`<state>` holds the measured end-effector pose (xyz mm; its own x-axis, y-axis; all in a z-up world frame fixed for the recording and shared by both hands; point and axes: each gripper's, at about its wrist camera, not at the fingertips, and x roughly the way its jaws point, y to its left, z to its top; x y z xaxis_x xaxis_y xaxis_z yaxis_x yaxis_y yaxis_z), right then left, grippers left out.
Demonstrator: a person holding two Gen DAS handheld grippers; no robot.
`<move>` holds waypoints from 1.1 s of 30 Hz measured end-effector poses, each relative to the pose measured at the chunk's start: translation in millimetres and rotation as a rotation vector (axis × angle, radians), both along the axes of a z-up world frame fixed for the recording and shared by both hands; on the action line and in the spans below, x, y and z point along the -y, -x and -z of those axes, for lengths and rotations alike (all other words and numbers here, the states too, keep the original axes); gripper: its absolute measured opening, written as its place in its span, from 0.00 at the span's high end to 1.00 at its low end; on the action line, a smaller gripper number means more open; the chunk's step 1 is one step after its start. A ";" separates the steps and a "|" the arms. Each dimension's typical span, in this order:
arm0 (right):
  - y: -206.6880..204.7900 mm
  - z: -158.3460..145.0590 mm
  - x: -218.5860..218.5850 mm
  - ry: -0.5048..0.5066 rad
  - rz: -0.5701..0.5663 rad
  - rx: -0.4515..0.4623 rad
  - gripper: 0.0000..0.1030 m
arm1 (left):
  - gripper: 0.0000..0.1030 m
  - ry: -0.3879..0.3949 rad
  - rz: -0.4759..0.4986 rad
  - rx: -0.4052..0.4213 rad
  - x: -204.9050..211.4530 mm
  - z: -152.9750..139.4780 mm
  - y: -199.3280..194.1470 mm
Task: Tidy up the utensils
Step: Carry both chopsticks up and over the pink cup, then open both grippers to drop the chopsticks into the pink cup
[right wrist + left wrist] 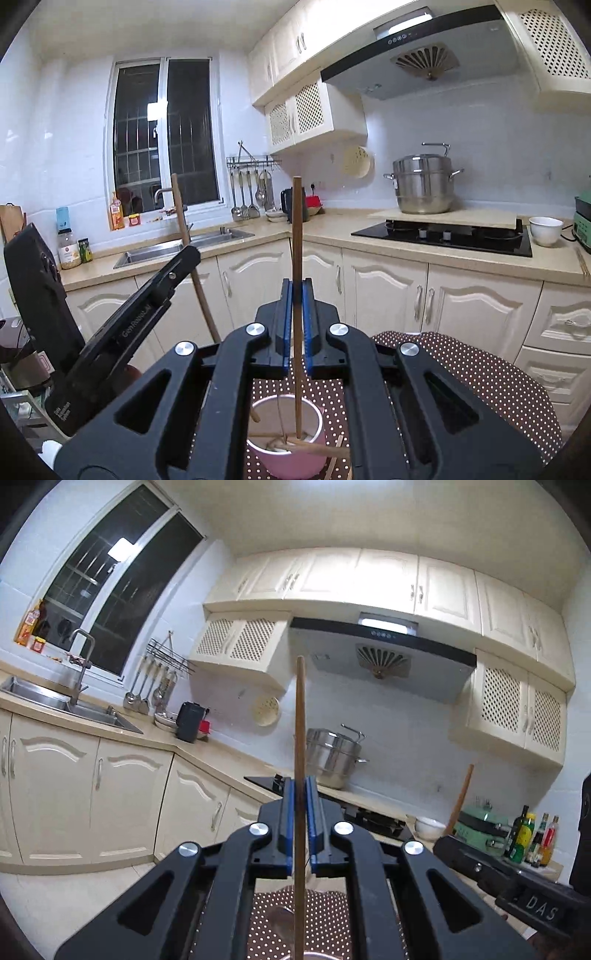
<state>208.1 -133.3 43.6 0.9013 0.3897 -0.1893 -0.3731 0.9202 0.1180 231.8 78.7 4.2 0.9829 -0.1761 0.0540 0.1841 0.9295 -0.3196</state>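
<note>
My left gripper (301,786) is shut on a wooden chopstick (300,720) that stands upright between its blue pads, above the brown dotted tablecloth (325,923). In the right wrist view this gripper (192,254) shows at the left with its chopstick (179,206). My right gripper (295,286) is shut on a second upright chopstick (296,229). That stick's lower end reaches into a pink cup (295,465) holding several chopsticks. In the left wrist view the right gripper (441,843) and its chopstick (461,797) appear at the right.
Cream cabinets run under an L-shaped counter with a sink (192,243), a black hob (443,232), a steel steamer pot (423,184) and a white bowl (545,230). Ladles hang on a wall rack (251,192). Bottles (528,838) stand at the far right.
</note>
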 end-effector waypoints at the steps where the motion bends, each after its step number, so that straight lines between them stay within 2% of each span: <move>1: 0.2 1.2 -0.6 0.001 -0.002 -0.005 0.95 | 0.94 -0.007 0.012 -0.009 1.7 2.4 -0.3; 10: 3.5 13.3 -8.9 0.025 -0.009 -0.032 0.94 | 0.91 -0.042 0.080 -0.075 5.6 11.3 5.5; 13: 5.4 13.4 -10.3 0.029 -0.007 -0.036 0.94 | 0.70 -0.057 0.074 -0.083 6.8 9.8 8.9; 16: 7.5 13.0 -10.5 0.032 -0.004 -0.038 0.94 | 0.68 -0.070 0.072 -0.089 7.3 7.2 13.5; 20: 8.4 11.2 -9.6 0.038 0.005 -0.047 0.94 | 0.55 -0.076 0.070 -0.095 4.9 1.7 21.1; 26: 6.1 12.9 -14.1 0.073 0.011 -0.085 0.94 | 0.52 -0.137 0.048 -0.108 9.0 -8.5 34.0; 33: 8.2 10.7 -12.2 0.075 0.012 -0.111 0.92 | 0.47 -0.141 0.029 -0.147 0.9 -17.3 44.2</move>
